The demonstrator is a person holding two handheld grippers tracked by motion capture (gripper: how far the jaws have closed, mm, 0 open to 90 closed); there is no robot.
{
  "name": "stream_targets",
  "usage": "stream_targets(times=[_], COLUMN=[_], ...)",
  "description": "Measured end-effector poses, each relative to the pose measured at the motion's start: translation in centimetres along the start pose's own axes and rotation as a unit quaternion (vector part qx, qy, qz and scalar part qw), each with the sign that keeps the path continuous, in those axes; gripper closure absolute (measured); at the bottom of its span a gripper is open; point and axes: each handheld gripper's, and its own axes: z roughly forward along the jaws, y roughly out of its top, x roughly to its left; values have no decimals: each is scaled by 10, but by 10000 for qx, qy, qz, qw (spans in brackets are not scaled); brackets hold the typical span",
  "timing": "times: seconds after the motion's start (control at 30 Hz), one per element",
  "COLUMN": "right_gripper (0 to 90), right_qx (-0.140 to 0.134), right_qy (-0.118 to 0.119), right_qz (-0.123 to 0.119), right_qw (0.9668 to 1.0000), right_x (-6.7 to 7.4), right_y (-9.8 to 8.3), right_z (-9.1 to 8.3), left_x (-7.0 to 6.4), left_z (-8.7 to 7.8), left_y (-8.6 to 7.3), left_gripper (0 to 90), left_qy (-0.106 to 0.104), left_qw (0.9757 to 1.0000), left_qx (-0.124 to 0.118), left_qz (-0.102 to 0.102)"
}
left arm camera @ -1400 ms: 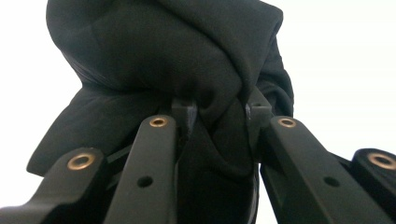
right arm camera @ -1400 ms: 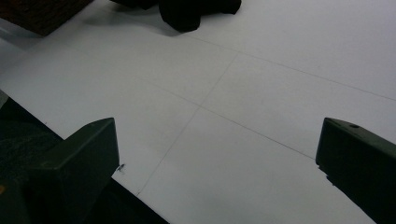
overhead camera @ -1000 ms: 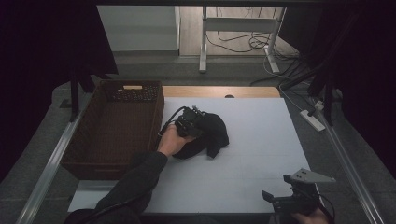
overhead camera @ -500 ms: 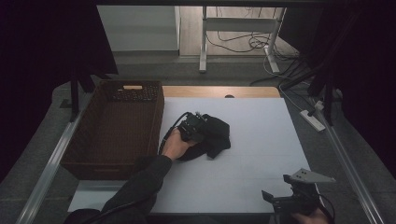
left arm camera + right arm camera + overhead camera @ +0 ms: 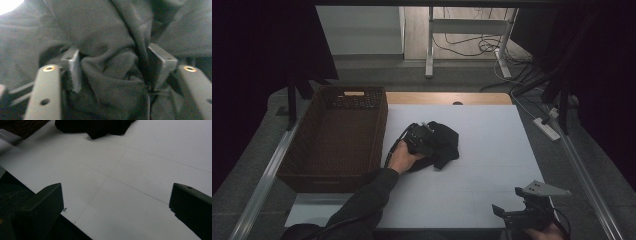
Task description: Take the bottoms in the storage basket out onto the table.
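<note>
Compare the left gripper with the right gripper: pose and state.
The left gripper is pushed into the dark cloth, a fold between its jaws, which have just been opening; the right gripper hangs over bare white table, with nothing between its jaws. Both have black jaws.

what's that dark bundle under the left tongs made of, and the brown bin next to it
The crumpled black bundle looks like soft matte knit or woven cloth: it folds into loose creases and shows a fine weave between the left tongs. The brown rectangular basket looks like woven wicker or rattan, possibly a plastic imitation: its walls show a plaited texture with open holes near the far rim.
</note>
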Motion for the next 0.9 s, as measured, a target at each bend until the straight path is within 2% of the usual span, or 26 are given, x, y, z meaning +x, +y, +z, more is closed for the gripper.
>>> stream_targets(times=[0.13, 0.37, 0.57, 0.7, 0.9], right_gripper=[0, 0, 0, 0, 0], right_qx=[0, 12, 19, 15, 9], right_qy=[5, 11, 17, 19, 22], right_qz=[-3, -23, -8, 0, 10], right_qw=[10000, 10000, 10000, 10000, 10000], right_x=[0, 0, 0, 0, 0], right_y=[0, 0, 0, 0, 0], right_z=[0, 1, 0, 0, 0], left_x=[0, 3, 1, 1, 3], left_z=[1, 5, 9, 9, 8], left_y=[-1, -1, -1, -2, -2], left_gripper=[335, 199, 98, 87, 67], left_qy=[46, -7, -46, -45, -182], left_qw=[10000, 9999, 9999, 9998, 9994], left_qx=[-39, -97, -139, -194, -269], left_qz=[31, -90, 12, 2, -140])
